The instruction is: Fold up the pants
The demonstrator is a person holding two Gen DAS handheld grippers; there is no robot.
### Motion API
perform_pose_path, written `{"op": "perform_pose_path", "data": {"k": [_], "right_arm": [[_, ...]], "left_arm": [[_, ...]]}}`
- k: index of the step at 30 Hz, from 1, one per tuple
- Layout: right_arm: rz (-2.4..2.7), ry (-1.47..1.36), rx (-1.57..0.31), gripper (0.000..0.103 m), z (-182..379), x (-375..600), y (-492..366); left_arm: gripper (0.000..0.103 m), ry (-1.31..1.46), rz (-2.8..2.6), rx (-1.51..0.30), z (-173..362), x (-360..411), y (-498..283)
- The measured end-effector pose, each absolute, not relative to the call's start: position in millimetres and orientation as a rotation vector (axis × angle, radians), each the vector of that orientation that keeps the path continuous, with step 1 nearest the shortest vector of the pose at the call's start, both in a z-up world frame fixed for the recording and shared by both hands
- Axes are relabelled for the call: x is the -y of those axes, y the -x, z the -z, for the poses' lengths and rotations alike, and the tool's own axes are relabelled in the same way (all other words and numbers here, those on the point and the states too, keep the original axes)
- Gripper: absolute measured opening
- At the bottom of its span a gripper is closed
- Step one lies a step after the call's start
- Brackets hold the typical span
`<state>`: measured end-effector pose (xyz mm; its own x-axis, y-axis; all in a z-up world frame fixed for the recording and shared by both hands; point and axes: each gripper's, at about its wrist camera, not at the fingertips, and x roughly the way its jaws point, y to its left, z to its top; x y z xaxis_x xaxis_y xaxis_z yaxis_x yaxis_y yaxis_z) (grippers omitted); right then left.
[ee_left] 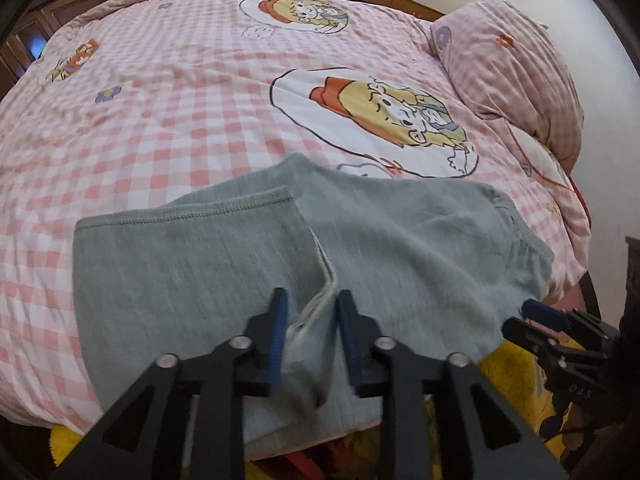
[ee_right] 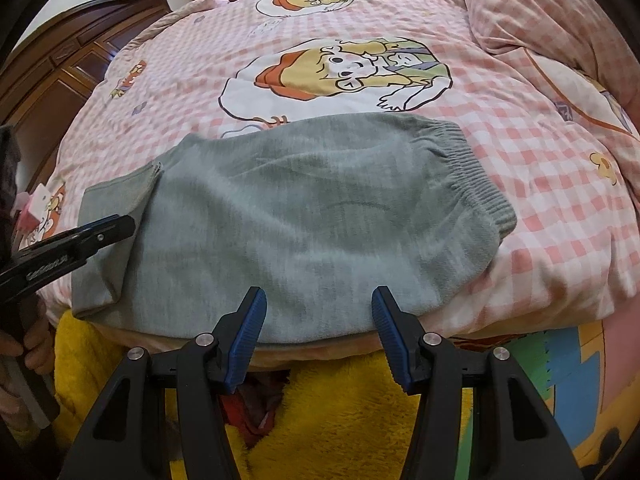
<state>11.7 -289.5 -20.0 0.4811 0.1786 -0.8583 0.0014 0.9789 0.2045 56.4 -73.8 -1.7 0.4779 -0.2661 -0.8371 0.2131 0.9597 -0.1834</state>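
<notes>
Soft, even daylight, no hard shadows or glare on the checked bedspread [ee_right: 560, 184]. Heavy fisheye bowing toward the rims, black vignette in the corners. Motion blur smears the grey pants [ee_left: 400, 240] near the bedspread's front edge (left wrist view worse); right wrist view is sharper.

This is a bedroom in a home. A wide bed fills most of both views, covered by a pink-and-white checked quilt [ee_left: 168, 120] printed with round cartoon pictures of a child in an orange hat [ee_right: 340, 76]. A plump pillow in matching pink checked cloth [ee_left: 516, 80] sits at the upper right of the left wrist view. Dark brown carved wooden furniture [ee_right: 60, 68] stands along the upper left of the right wrist view. Below the bed's near edge lie a fluffy yellow blanket [ee_right: 360, 408] and a multicoloured foam play mat [ee_right: 568, 364] at lower right.
</notes>
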Motion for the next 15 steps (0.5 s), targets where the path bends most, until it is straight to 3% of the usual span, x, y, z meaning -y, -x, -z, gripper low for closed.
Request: {"op": "perform_pose_path", "data": {"k": [6, 15], "right_arm": [[-0.124, -0.180, -1.072, 0.056, 18.5, 280.2, -13.1], [-0.230, -0.162, -1.096, 0.056, 9.6, 250.5, -24.2]], "left_arm": [[0.042, 0.040, 0.287, -0.995, -13.7, 66.6, -39.7], [0.044, 0.054, 0.120, -1.021, -6.6, 19.3, -30.2]]}}
